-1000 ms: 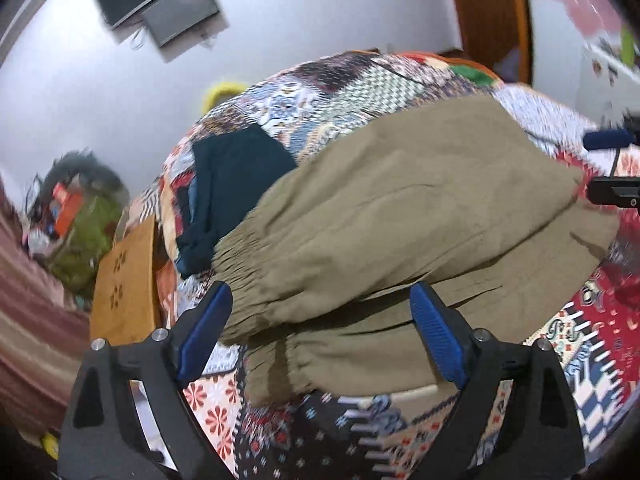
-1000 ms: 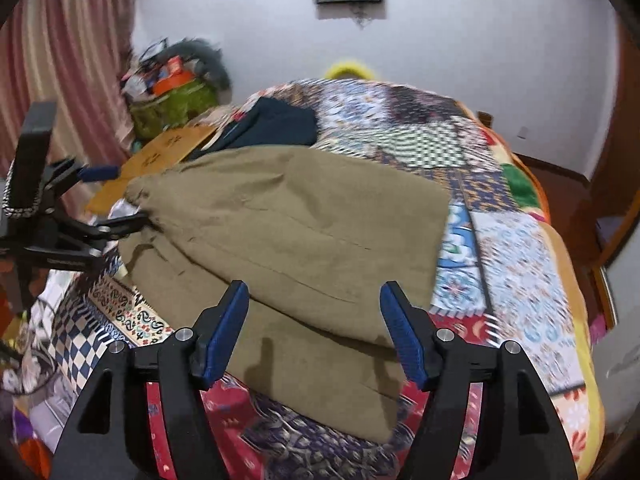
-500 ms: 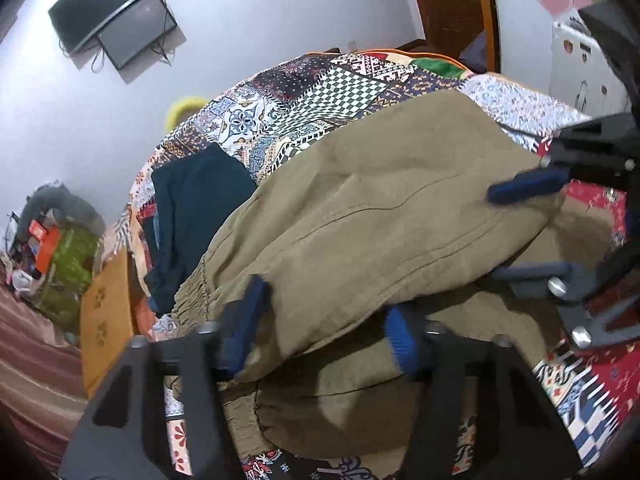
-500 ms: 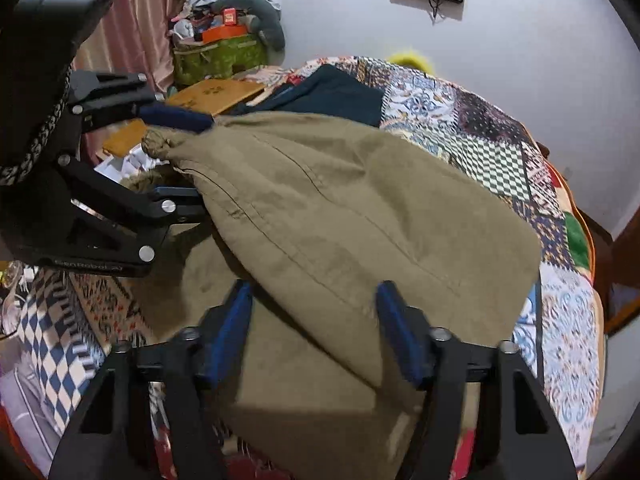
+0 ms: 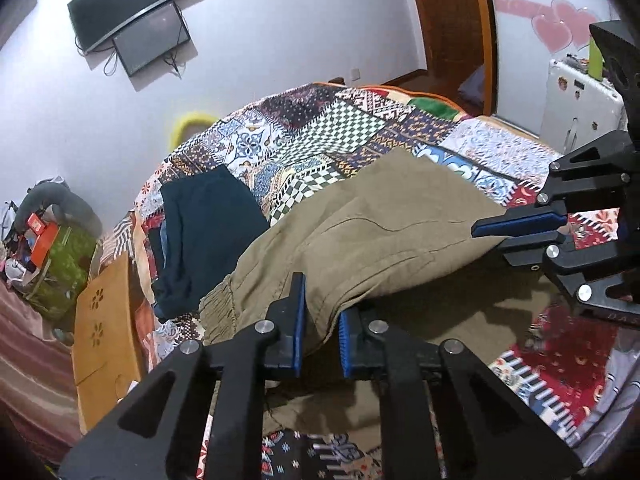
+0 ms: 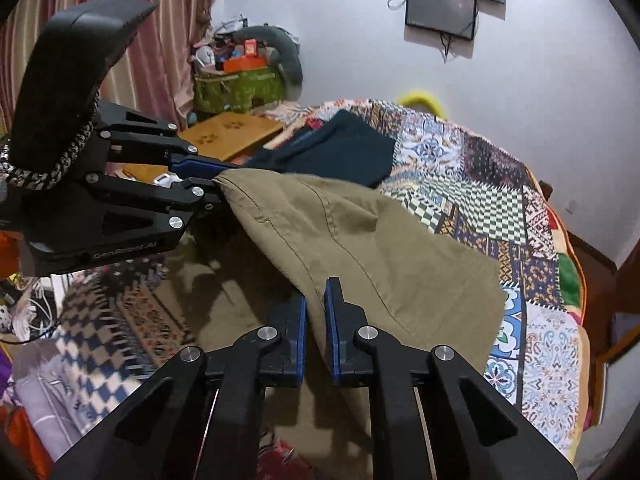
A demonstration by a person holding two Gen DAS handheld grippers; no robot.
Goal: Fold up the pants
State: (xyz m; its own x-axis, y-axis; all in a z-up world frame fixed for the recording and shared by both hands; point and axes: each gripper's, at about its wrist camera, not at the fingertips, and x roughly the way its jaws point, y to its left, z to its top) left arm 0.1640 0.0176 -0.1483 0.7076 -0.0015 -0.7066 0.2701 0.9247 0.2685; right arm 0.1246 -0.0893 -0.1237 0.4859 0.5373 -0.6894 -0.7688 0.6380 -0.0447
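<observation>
**Both grippers clamped on the olive pants over a patchwork bed**

Patchwork bedding (image 5: 352, 128) in checks, florals and geometric squares covers the bed, which fills most of both views. White walls stand behind it, with two dark screens (image 5: 132, 20) mounted one below the other, cables hanging under them. Striped pink curtains (image 6: 132, 32) hang at the far left of the right wrist view, and a wooden door frame (image 5: 452, 20) rises at the far right of the left wrist view. Two pink hearts (image 5: 560, 26) decorate the wall beside it, above a white case (image 5: 576, 108).

One pair of olive pants (image 5: 380, 240) lies across the near half of the bed, its upper layer lifted off the layer beneath. One folded dark navy garment (image 5: 208, 224) lies just beyond the elastic waistband, at the far left. A wooden board (image 5: 104, 340) with flower cut-outs sits beside the bed, and a green bag (image 6: 236, 84) heaped with clutter stands by the curtains.

The left gripper (image 5: 320, 332) has just been closing and now pinches the pants fabric near the waistband between its blue pads. The right gripper (image 6: 316, 332) has likewise been closing and grips the fabric edge further along. White lettering on the left gripper's body reads roughly "GenRobot-AI"; a partial "DAS" shows on the right one.
</observation>
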